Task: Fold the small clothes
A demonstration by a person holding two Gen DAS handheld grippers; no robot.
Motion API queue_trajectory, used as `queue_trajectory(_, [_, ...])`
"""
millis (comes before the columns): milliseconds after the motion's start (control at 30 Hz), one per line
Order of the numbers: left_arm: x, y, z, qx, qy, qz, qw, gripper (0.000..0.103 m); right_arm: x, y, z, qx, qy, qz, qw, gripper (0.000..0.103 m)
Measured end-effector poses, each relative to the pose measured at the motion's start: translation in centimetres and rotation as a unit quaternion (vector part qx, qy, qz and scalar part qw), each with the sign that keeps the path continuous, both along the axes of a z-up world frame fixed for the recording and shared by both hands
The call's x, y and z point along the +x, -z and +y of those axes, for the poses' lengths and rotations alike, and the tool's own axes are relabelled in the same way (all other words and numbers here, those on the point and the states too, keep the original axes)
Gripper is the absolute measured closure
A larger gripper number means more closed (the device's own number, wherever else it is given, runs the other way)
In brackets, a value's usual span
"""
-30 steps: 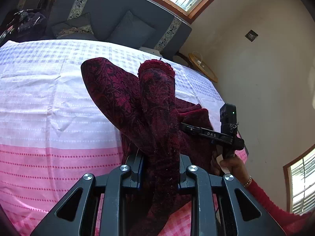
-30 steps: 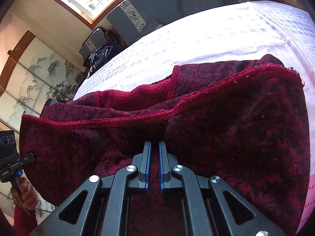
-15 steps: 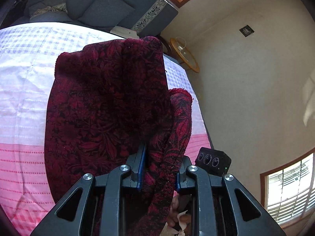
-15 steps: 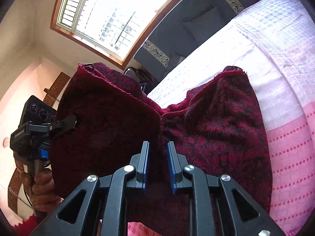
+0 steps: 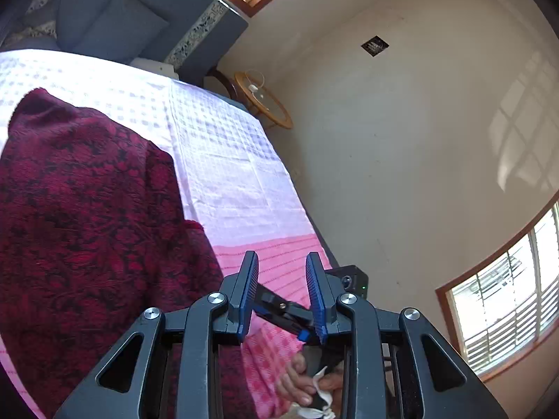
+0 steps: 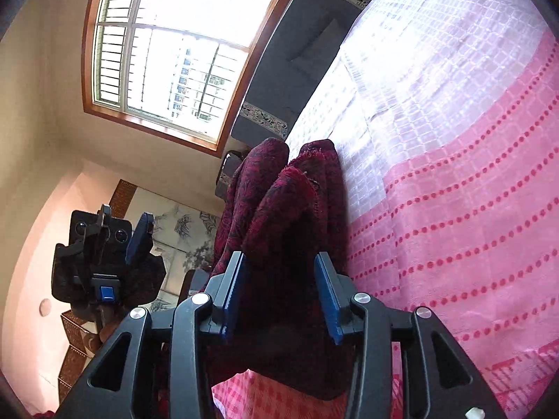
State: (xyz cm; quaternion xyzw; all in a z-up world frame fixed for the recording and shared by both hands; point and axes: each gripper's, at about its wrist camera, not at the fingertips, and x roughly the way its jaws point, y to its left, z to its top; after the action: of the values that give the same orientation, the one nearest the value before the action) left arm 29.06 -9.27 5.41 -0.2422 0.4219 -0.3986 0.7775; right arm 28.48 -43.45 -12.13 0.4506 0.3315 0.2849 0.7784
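L gripper [image 5: 282,291] jaws had just been opening and stood apart w/ nothing between them, only pink bedspread [image 5: 279,251] and the other tool's body showing thru the gap; the dark red patterned garment [image 5: 91,230] lay heaped just to their left on the bed. R gripper [image 6: 281,288] jaws had also just been opening, apart w/ the garment's folds bunched between them but pads not pressing it. Beyond: a hand [image 5: 307,380] low in L view, window [image 6: 167,56], grey sofa [image 5: 115,24].
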Motion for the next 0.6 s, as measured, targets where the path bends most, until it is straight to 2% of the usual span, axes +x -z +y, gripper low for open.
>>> queue_trajectory(67, [-1.4, 0.9, 2.8, 0.028, -0.042, -0.027, 0.9984, 0.071, -0.5, -1.2, -0.4, 0.004, 0.008, -0.015, 1.0, 0.06])
queue_trajectory(167, [-3.0, 4.4, 4.8, 0.076, -0.044, -0.03, 0.9957, 0.071, 0.5, -3.3, 0.7, -0.018, -0.011, -0.023, 1.0, 0.06])
queue_trajectory(200, [-3.6, 5.7, 4.9, 0.08, -0.041, -0.024, 0.9957, 0.071, 0.9, -3.8, 1.3, -0.022, -0.024, -0.025, 0.999, 0.06])
queue_trajectory(267, [-4.9, 7.8, 4.4, 0.065, -0.028, -0.017, 0.9973, 0.071, 2.1, -4.7, 3.1, -0.039, -0.045, -0.024, 0.998, 0.059])
queue_trajectory(333, [-5.8, 9.5, 3.7, 0.07, -0.017, -0.018, 0.9973, 0.071, 4.0, -4.9, 5.4, -0.082, -0.061, 0.001, 0.995, 0.056])
queue_trajectory(400, [-6.3, 10.4, 2.7, 0.069, -0.007, -0.021, 0.9974, 0.071, 5.7, -4.4, 7.0, -0.129, -0.067, 0.028, 0.989, 0.056])
queue_trajectory(467, [-6.8, 10.2, 2.1, 0.083, -0.012, -0.044, 0.9955, 0.071, 7.2, -3.9, 8.3, -0.154, -0.073, 0.048, 0.984, 0.057])
queue_trajectory(533, [-7.1, 9.7, 2.5, 0.077, -0.011, -0.05, 0.9957, 0.071, 8.0, -3.9, 9.1, -0.171, -0.069, 0.057, 0.981, 0.092])
queue_trajectory(600, [-7.7, 8.4, 3.0, 0.081, -0.018, -0.067, 0.9943, 0.071, 7.0, -5.1, 8.4, -0.157, -0.057, 0.031, 0.985, 0.093])
